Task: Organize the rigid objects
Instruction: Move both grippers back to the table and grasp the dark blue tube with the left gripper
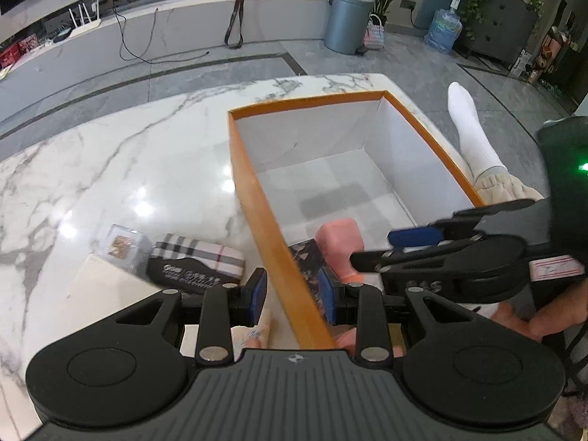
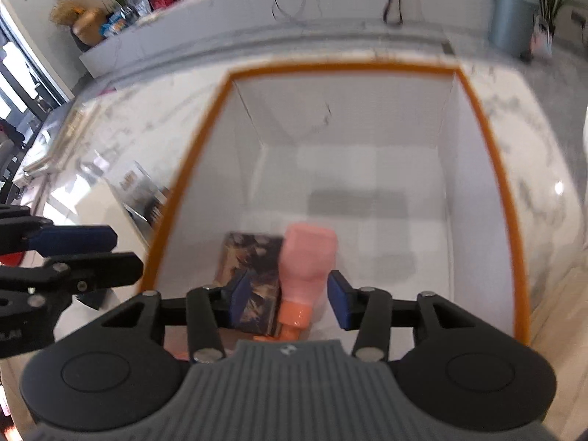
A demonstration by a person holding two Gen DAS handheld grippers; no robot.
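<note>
Left wrist view: the left gripper point(image 1: 293, 294) is hanging with its jaws spread wide and holding nothing, straddling the near left wall of the box point(image 1: 253, 183), one blue pad outside it and one inside. The orange-rimmed, white-lined box is sitting on the marble table point(image 1: 110, 154). Inside, in the near corner, a pink bottle point(image 1: 340, 244) is lying beside a dark patterned pack point(image 1: 307, 253), both just beyond the inner pad. Outside the box, to the left, a plaid case point(image 1: 205, 253), a black case point(image 1: 183, 272) and a clear cube point(image 1: 123, 246) are lying close together. The right gripper point(image 1: 386, 246) is reaching in from the right over the box's near end, right by the bottle.

Right wrist view: the right gripper point(image 2: 284, 297) is hovering over the box point(image 2: 191, 169), jaws wide apart and empty. The bottle point(image 2: 307, 264) is lying between the pads, its orange cap pointing near, touching neither pad as far as the blur allows. The pack point(image 2: 253, 272) is lying touching the bottle's left side, partly behind the left pad. The left gripper point(image 2: 95, 253) is showing at the left edge, outside the box wall.
</note>
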